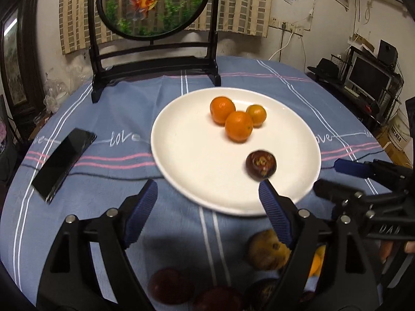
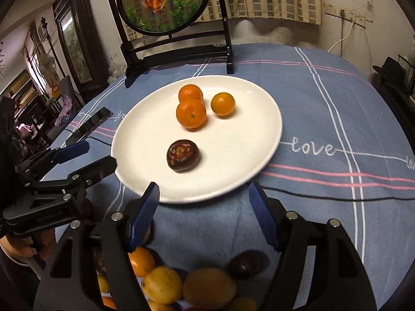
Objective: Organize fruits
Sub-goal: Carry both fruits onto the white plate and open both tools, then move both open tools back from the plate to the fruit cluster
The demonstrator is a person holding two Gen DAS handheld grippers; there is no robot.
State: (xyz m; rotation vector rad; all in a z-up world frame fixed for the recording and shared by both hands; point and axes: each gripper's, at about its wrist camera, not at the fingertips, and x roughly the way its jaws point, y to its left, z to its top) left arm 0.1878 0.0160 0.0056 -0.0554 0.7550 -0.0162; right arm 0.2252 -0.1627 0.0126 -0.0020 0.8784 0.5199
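Note:
A white plate (image 1: pixel 186 160) sits mid-table and holds three oranges (image 1: pixel 238 126) in a cluster and one dark purple fruit (image 1: pixel 261 165) nearer me. The same plate (image 2: pixel 249 140), oranges (image 2: pixel 191 113) and dark fruit (image 2: pixel 183 156) show in the right wrist view. My left gripper (image 1: pixel 208 194) is open and empty over the plate's near edge. My right gripper (image 2: pixel 203 197) is open and empty just short of the plate. A pile of loose fruit lies near me: a brownish fruit (image 1: pixel 267 251), dark ones (image 1: pixel 170 285), yellow and orange ones (image 2: pixel 162 283).
A black phone (image 1: pixel 63 163) lies on the blue striped tablecloth at the left. A black framed goldfish screen (image 1: pixel 153 5) stands at the table's back. A black cable (image 2: pixel 337 194) runs across the cloth right of the plate. The right gripper shows in the left wrist view (image 1: pixel 337 176).

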